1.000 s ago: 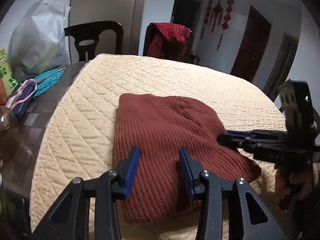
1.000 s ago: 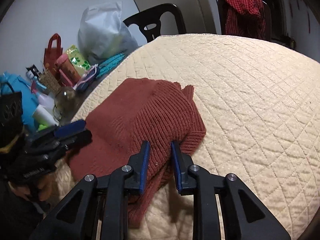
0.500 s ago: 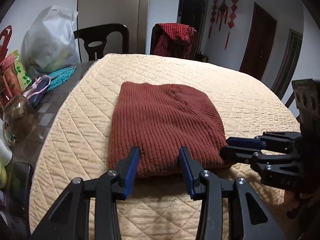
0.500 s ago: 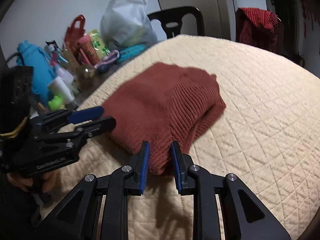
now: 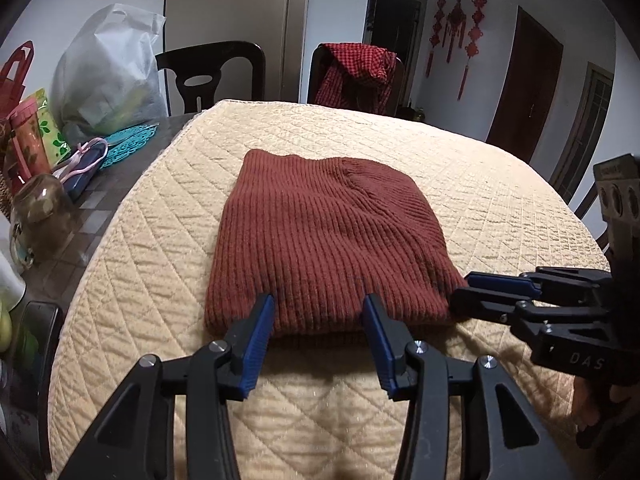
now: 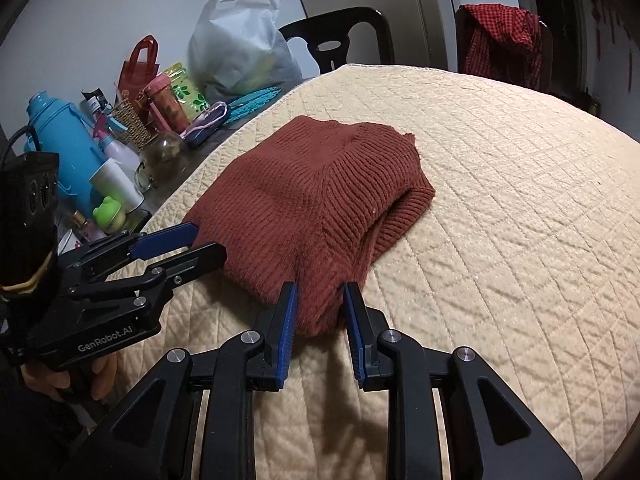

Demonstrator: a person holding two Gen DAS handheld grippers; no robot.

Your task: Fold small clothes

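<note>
Since the rust-red ribbed knit sweater [image 5: 326, 236] lies folded in a neat block on the cream quilted counter [image 5: 480, 184], folding looks nearly done; the left gripper [image 5: 319, 312] has its jaws spread at the near edge, and the right gripper [image 6: 319, 300] has its jaws spread around the near corner.

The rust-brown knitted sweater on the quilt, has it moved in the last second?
Yes. The rust-brown knitted sweater now lies as a neater folded rectangle; its right corner, earlier trailing towards the cream quilted cover's near right edge, has been drawn in.

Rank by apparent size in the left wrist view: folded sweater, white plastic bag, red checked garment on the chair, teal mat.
1. folded sweater
2. white plastic bag
3. red checked garment
4. teal mat
The sweater lies nearest the camera, so its lead is partly perspective.
</note>
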